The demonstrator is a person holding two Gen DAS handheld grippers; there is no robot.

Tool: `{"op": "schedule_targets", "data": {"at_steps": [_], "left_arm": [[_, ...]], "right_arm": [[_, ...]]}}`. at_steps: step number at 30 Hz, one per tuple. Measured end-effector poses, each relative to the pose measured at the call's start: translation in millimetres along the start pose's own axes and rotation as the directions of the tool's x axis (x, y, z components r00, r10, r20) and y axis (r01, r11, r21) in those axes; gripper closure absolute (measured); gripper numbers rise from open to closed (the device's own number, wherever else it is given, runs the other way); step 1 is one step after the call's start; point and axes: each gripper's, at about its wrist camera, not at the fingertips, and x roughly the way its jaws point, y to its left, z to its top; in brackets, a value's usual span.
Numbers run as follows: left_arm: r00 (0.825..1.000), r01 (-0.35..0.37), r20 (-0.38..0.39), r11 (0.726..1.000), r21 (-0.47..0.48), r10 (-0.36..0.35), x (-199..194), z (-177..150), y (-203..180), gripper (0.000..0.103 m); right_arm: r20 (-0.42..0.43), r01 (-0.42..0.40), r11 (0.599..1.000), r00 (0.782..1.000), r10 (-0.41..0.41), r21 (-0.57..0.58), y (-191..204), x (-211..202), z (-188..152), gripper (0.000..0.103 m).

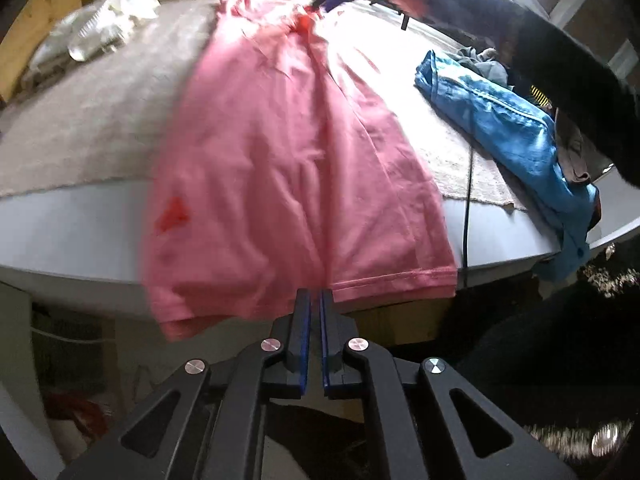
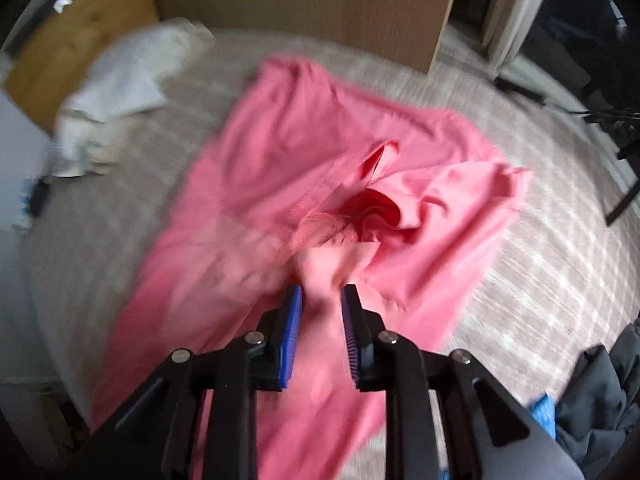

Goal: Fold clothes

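Observation:
A pink T-shirt (image 1: 280,140) lies lengthwise on the beige-covered table (image 1: 100,112), its hem hanging over the near white edge. My left gripper (image 1: 316,292) is at the middle of that hem, its blue pads almost together and pinching the fabric where a crease runs up the shirt. In the right wrist view the same pink T-shirt (image 2: 300,140) is rumpled around its red-lined collar. My right gripper (image 2: 322,290) holds a bunched ridge of pink cloth that fills the gap between its pads and rises off the table.
A blue garment (image 1: 500,120) lies right of the shirt, over the table edge, beside a black cable (image 1: 468,208). White cloths (image 2: 116,80) sit at the far left, a cardboard box (image 2: 300,0) at the back. A dark sleeve (image 1: 560,60) crosses the upper right. Dark clothing (image 2: 600,392) lies near right.

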Motion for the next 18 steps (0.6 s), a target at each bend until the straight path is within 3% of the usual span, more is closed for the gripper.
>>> {"op": "schedule_targets", "data": {"at_steps": [3, 7, 11, 14, 16, 18], "left_arm": [[0.999, -0.043, 0.007, 0.999, -0.002, 0.043, -19.8, -1.3, 22.4, 0.091], [0.998, -0.063, 0.000, 0.998, -0.003, 0.063, -31.3, 1.1, 58.3, 0.088], [0.999, -0.046, -0.025, 0.998, 0.050, 0.047, -25.2, 10.5, 81.7, 0.088], [0.998, -0.028, -0.048, 0.991, 0.128, 0.035, -13.6, 17.8, 88.2, 0.087], [0.998, -0.020, -0.062, 0.988, 0.154, 0.030, -7.4, 19.9, 90.3, 0.085], [0.996, 0.005, -0.085, 0.987, 0.162, 0.009, -1.4, 20.5, 94.8, 0.077]], "right_arm": [[0.073, -0.005, 0.996, 0.997, 0.012, -0.092, 12.4, -47.1, -61.8, 0.082], [0.029, -0.060, 0.988, 0.997, 0.065, -0.143, 37.3, -52.9, -154.9, 0.082], [-0.007, -0.047, 0.986, 0.999, 0.046, -0.161, 78.8, -43.5, -229.8, 0.082], [-0.028, -0.039, 0.991, 0.999, 0.036, -0.126, 102.4, -35.8, -258.8, 0.082], [-0.037, 0.010, 0.994, 0.999, -0.014, -0.105, 113.2, -37.0, -269.3, 0.082], [-0.033, 0.008, 0.999, 0.999, -0.010, -0.045, 117.0, -49.9, -280.1, 0.082]]}}
